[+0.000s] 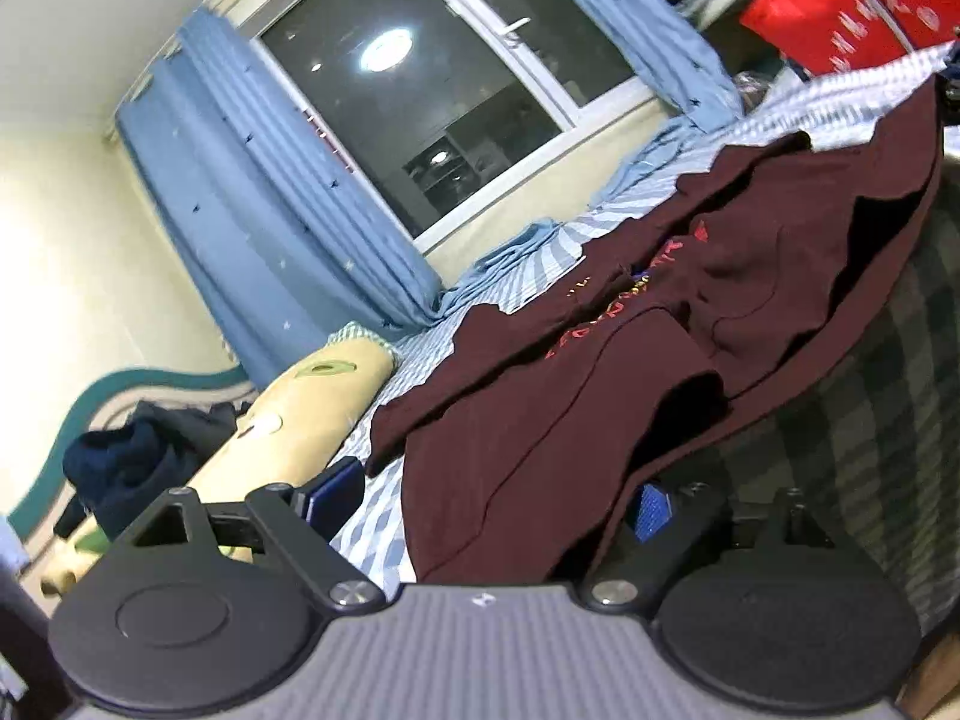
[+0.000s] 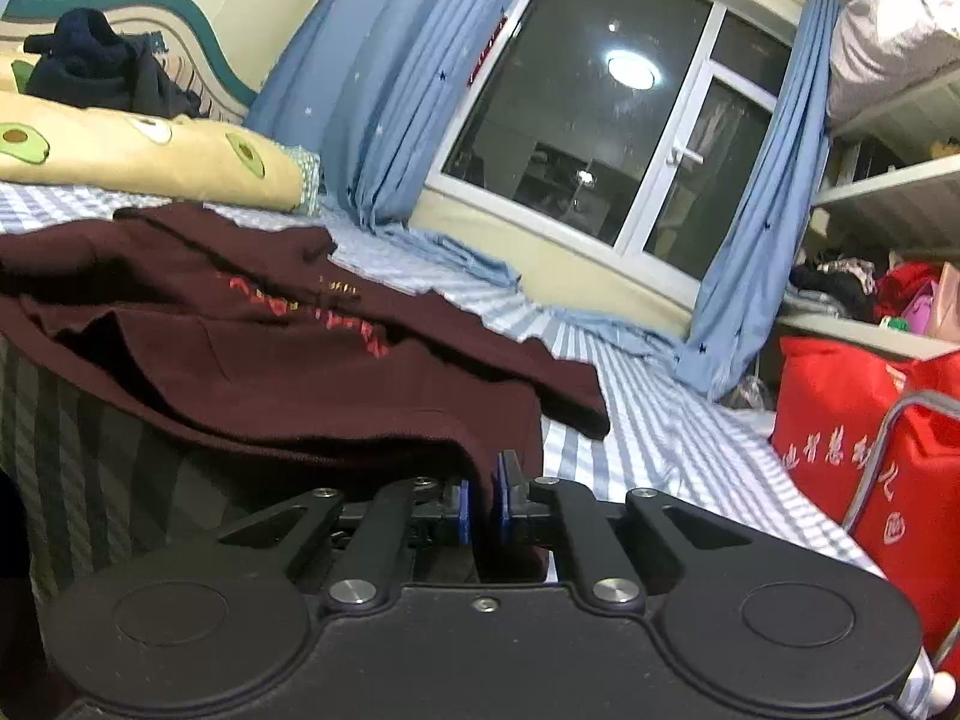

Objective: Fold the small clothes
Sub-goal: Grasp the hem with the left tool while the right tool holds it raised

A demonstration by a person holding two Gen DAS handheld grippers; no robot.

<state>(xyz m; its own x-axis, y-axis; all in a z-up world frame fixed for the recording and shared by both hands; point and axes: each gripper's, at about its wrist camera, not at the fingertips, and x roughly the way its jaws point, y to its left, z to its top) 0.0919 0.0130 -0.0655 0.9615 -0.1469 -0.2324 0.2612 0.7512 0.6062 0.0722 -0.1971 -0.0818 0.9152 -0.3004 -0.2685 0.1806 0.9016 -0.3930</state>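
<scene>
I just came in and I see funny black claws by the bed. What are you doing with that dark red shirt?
A person is folding a maroon garment that lies on the striped bed sheet, with a gripper in each hand. The right gripper is pinched shut on the garment's near hem. The left gripper has its jaws wide apart, with another part of the hem lying between them, not yet pinched. The garment is still rumpled, not folded.

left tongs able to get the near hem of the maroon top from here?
Probably yes: the left tongs stand open with the maroon top hem already draped between the pads, nothing blocking.
</scene>
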